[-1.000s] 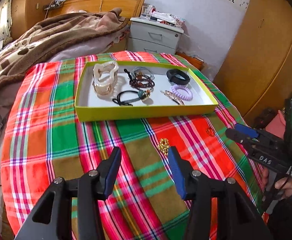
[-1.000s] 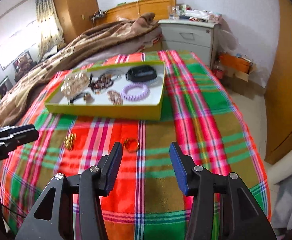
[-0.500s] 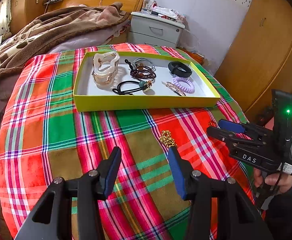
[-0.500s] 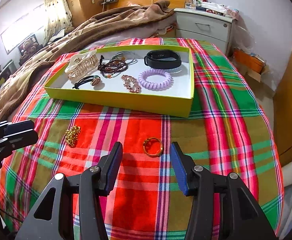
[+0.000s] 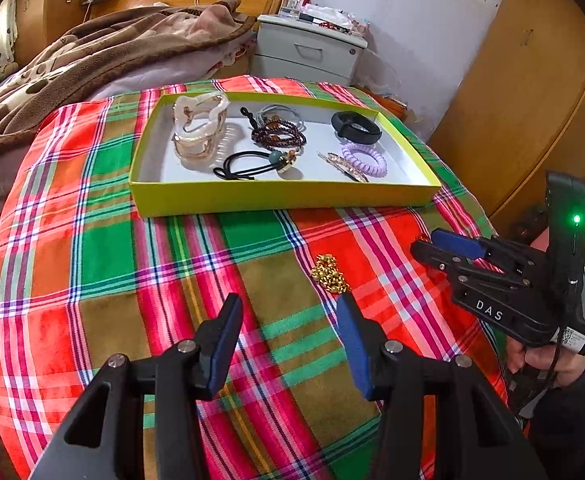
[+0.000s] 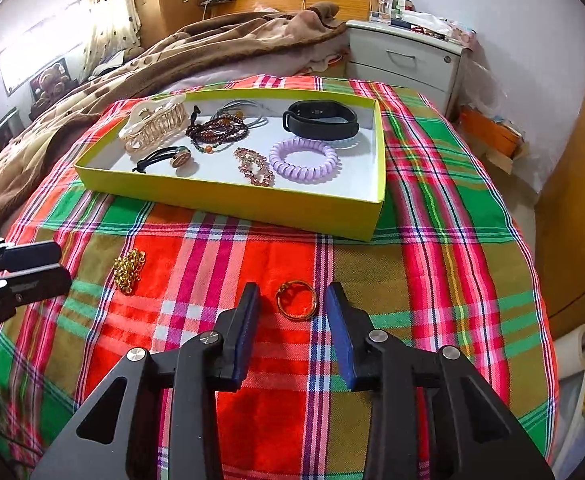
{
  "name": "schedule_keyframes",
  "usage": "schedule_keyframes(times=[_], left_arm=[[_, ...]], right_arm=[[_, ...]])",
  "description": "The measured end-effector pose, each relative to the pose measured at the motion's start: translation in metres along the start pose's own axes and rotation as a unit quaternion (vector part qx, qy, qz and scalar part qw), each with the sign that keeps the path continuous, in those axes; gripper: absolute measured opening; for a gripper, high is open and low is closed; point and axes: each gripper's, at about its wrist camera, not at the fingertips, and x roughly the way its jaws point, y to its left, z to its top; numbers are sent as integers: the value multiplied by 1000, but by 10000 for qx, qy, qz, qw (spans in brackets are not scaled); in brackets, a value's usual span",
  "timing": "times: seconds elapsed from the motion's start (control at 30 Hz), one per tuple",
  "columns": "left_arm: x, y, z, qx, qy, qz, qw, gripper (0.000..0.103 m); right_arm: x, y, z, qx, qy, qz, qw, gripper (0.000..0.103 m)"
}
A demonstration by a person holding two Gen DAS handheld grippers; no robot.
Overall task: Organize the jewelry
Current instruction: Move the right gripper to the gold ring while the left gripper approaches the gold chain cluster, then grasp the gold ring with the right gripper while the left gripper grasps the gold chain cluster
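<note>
A yellow-green tray (image 5: 284, 199) (image 6: 228, 200) on the plaid cloth holds a cream hair claw (image 5: 198, 128), dark beads (image 6: 216, 130), a black band (image 6: 320, 120), a purple coil tie (image 6: 303, 159) and other pieces. A gold chain (image 5: 329, 273) (image 6: 128, 269) lies on the cloth in front of the tray. A gold ring (image 6: 296, 301) lies just ahead of my right gripper (image 6: 292, 300), between its open fingertips. My left gripper (image 5: 288, 308) is open and empty, the chain just ahead of its right fingertip. The right gripper also shows in the left wrist view (image 5: 444, 246).
The plaid cloth (image 5: 92, 260) covers a rounded surface that drops off at the edges. A brown blanket (image 5: 92, 52) lies behind, with a white nightstand (image 6: 404, 60) and a wooden wardrobe (image 5: 524, 80) to the right.
Both grippers have moved forward and lower over the cloth. The ring now sits between the right fingertips, and the chain is closer to the left gripper.
</note>
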Motion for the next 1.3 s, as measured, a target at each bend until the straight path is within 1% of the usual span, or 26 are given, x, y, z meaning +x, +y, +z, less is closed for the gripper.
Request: schedule_keyframes(times=[0.13, 0.17, 0.4, 0.73, 0.8, 0.87, 0.97, 1.13, 1.23, 1.3], left_arm=[[2, -3, 0, 31, 48, -17, 10000, 50], [2, -4, 0, 30, 56, -24, 10000, 50], [6, -6, 0, 48, 113, -48, 9999, 50], [19, -14, 6, 148, 186, -121, 9996, 51], [24, -18, 7, 206, 245, -44, 9995, 51], [28, -25, 8, 370, 204, 51, 9991, 51], [34, -29, 11, 428, 247, 36, 9988, 51], [41, -38, 14, 667, 195, 454, 9966, 50], [44, -47, 12, 965, 184, 758, 9923, 51], [45, -46, 13, 855, 183, 749, 9933, 51]], right_arm=[[-1, -1, 0, 35, -31, 13, 10000, 28], [-1, -1, 0, 51, -34, 36, 10000, 23], [-4, -2, -1, 83, -123, 41, 9999, 22], [-24, -11, -3, 275, -398, 25, 9988, 23], [-28, -13, -3, 316, -455, 32, 9985, 23], [-31, -14, -4, 339, -496, 45, 9982, 23], [-32, -15, -4, 342, -513, 45, 9981, 23], [-35, -17, -5, 396, -576, 90, 9975, 23], [-35, -18, -5, 408, -600, 118, 9973, 22], [-35, -18, -6, 413, -615, 140, 9972, 22]])
